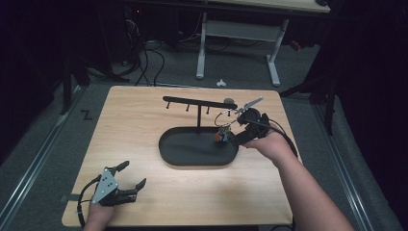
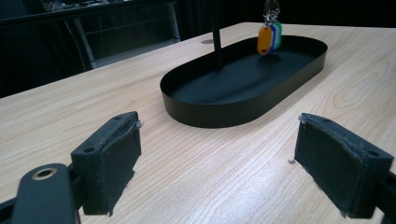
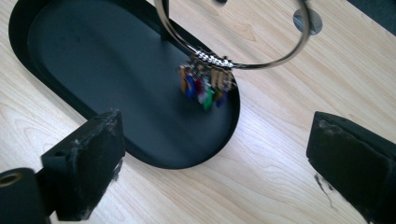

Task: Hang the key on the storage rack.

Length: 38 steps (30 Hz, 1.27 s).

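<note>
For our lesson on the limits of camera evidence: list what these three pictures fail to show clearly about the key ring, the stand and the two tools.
- Large silver key ring: its top is cut off by the right gripper view's upper edge, so where it hangs is unclear there.
- Coloured key tags: blurred; any lettering is unreadable.
- Black T-shaped hook stand: its crossbar is cut off by the left gripper view's top edge.
- Right tool: jaws too small and dark in the high view.

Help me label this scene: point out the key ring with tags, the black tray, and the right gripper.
key ring (image 3: 299,44), right gripper view, on its metal loop.
black tray (image 2: 219,116), left gripper view, on its near outer wall.
right gripper (image 1: 235,132), high view, between its jaw tips.
</note>
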Motion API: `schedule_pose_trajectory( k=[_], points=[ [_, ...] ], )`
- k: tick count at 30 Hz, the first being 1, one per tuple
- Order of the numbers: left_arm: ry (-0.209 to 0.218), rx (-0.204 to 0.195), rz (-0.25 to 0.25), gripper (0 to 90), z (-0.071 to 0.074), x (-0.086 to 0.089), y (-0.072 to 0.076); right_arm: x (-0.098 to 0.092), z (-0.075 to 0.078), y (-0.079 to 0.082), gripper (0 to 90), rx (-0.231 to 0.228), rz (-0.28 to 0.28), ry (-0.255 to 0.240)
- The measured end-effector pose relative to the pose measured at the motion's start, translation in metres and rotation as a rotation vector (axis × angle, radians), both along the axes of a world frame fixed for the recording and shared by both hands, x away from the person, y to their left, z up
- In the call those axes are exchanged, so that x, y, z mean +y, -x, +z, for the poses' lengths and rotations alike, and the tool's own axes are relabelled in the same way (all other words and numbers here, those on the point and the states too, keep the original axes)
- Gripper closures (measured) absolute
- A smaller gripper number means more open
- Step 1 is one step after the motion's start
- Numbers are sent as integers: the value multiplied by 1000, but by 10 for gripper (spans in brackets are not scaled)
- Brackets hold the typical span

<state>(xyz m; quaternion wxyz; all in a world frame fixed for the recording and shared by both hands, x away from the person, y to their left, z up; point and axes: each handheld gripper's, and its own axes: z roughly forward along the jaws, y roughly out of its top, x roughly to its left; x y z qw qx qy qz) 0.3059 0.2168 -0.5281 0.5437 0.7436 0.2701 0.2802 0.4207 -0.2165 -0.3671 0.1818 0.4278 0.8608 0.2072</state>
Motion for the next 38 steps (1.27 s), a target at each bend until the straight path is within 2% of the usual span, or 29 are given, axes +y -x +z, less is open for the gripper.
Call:
schedule_pose_trajectory(
  k=[4, 8, 10, 11, 12, 14, 17, 21, 23, 24, 25, 26, 27, 28, 30, 31, 32, 34, 38],
  points=[
    [1, -1, 0, 150, 0, 0, 0, -2, -16, 9, 27, -16, -7, -26],
    [-2, -2, -1, 150, 0, 0, 0, -5, -36, 19, 21, -73, 6, -57],
    [-3, -1, 0, 150, 0, -1, 0, -7, -47, 25, 21, -82, 4, -93],
    [-3, -1, -1, 150, 0, -1, 0, -8, -59, 31, 21, -109, 14, -83],
    [-3, -1, 0, 150, 0, -1, 0, -8, -59, 31, 21, -109, 14, -83],
    [-2, -1, 1, 150, 0, -1, 0, -10, -74, 40, 24, -133, 11, -79],
    [-4, -2, 1, 150, 0, -1, 0, -14, -93, 51, 63, -150, -3, -133],
    [-6, -4, 3, 150, 0, -1, 0, -25, -120, 63, 145, -166, -73, -202],
    [-5, -6, 3, 150, 0, -1, 0, -29, -133, 77, 145, -203, -94, -220],
    [-5, -7, 3, 150, 0, -1, 0, -31, -139, 87, 145, -237, -105, -229],
    [-6, -6, 3, 150, 0, -1, 0, -34, -147, 99, 147, -286, -110, -255],
    [-6, -4, 5, 150, 0, -1, 0, -36, -154, 109, 147, -339, -91, -266],
    [-8, -3, 8, 150, 0, -1, 0, -37, -153, 111, 146, -321, -61, -269],
    [-9, -5, 6, 150, 0, -1, 0, -42, -149, 111, 147, -281, -25, -287],
    [-7, -3, 7, 150, 0, -1, 0, -50, -148, 110, 155, -314, -77, -316],
    [-6, 2, 12, 150, 0, -1, -1, -53, -149, 108, 154, -304, -115, -327],
    [-6, 3, 13, 150, 0, -1, -1, -55, -150, 107, 154, -298, -136, -315],
    [-8, 2, 7, 150, 0, -2, -1, -55, -152, 106, 154, -307, -133, -295],
    [-3, 2, 5, 150, 0, -1, -1, -55, -155, 106, 154, -286, -148, -284]
  ],
)
